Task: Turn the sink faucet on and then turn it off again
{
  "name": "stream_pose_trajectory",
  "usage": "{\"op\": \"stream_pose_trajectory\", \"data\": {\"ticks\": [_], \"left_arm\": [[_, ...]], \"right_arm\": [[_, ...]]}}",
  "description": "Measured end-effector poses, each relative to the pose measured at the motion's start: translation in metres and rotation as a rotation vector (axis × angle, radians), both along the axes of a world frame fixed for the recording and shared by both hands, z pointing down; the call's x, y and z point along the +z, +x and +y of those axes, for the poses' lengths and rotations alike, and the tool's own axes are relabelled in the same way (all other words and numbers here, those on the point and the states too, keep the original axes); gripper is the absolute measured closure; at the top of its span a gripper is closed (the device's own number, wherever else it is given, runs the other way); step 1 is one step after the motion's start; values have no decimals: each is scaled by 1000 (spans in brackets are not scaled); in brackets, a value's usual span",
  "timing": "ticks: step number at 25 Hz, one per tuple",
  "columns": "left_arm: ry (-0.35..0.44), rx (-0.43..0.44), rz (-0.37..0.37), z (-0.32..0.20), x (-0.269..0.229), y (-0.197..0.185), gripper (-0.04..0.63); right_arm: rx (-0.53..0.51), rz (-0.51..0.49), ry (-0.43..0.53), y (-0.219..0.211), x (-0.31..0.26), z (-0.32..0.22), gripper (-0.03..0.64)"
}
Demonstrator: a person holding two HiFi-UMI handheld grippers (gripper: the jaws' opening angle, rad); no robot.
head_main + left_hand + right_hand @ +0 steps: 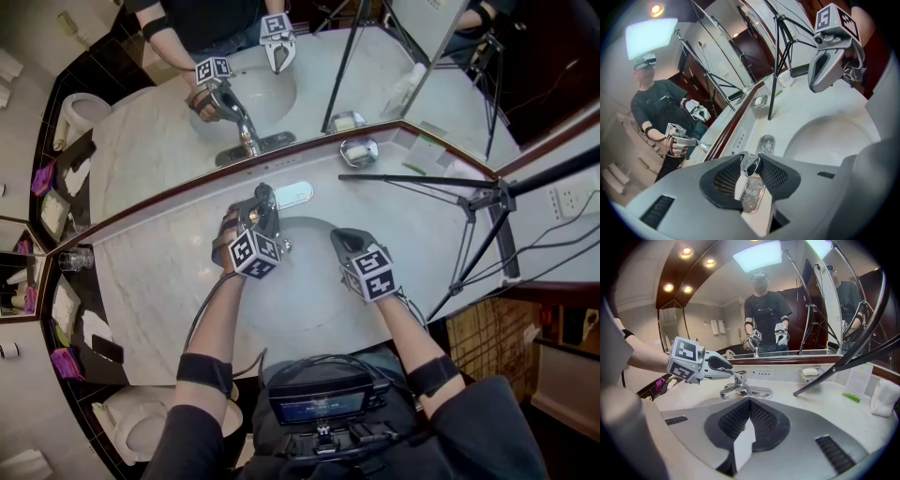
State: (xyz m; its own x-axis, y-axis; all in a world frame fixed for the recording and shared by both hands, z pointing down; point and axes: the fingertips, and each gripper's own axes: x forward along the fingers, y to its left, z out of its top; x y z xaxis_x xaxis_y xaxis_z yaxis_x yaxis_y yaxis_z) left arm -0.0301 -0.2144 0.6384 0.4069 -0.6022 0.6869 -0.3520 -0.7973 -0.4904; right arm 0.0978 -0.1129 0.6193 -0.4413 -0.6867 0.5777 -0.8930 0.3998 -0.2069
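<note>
The chrome faucet (281,197) stands at the back of the white sink basin (305,281). My left gripper (262,212) is shut on the faucet's lever (751,164), and its dark pads press both sides above the base plate (756,190). In the right gripper view the left gripper (719,364) reaches the lever from the left, above the spout (727,392). No water stream shows there. My right gripper (339,241) hovers over the basin to the right, shut (750,405) with nothing in it, pointing at the faucet (743,387).
A mirror runs along the back of the marble counter (159,272). A soap dish (359,150) sits behind the basin on the right. A black tripod (487,202) leans over the counter's right side. A glass (75,259) stands far left and a toilet (141,422) below.
</note>
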Motion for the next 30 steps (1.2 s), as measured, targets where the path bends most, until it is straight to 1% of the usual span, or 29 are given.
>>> {"op": "stream_pose_trajectory", "data": {"ticks": [10, 12, 14, 15, 18, 22, 24, 26, 28, 30], "left_arm": [[13, 20, 4, 35, -15, -10, 480], [24, 7, 16, 42, -22, -15, 516], [31, -25, 49, 48, -30, -19, 575], [27, -49, 78, 51, -35, -22, 591], [-12, -141, 199, 62, -51, -31, 591], [-99, -292, 420, 74, -73, -47, 592], [-150, -366, 515, 81, -81, -58, 592], [-184, -433, 582, 87, -81, -71, 592], [-189, -484, 631, 91, -77, -86, 592], [-191, -515, 671, 96, -75, -96, 592]], "right_arm": [[-15, -3, 15, -8, -7, 5, 597], [-19, -4, 22, -11, -10, 5, 597], [-25, -3, 31, -12, -14, 5, 597], [-28, -4, 35, -13, -15, 5, 597], [-36, -5, 49, -18, -21, 4, 597], [-49, -5, 64, -24, -27, 3, 597], [-55, -5, 69, -27, -29, 4, 597], [-59, -5, 73, -27, -30, 5, 597], [-60, -2, 74, -28, -31, 7, 597], [-61, 2, 73, -28, -31, 9, 597]]}}
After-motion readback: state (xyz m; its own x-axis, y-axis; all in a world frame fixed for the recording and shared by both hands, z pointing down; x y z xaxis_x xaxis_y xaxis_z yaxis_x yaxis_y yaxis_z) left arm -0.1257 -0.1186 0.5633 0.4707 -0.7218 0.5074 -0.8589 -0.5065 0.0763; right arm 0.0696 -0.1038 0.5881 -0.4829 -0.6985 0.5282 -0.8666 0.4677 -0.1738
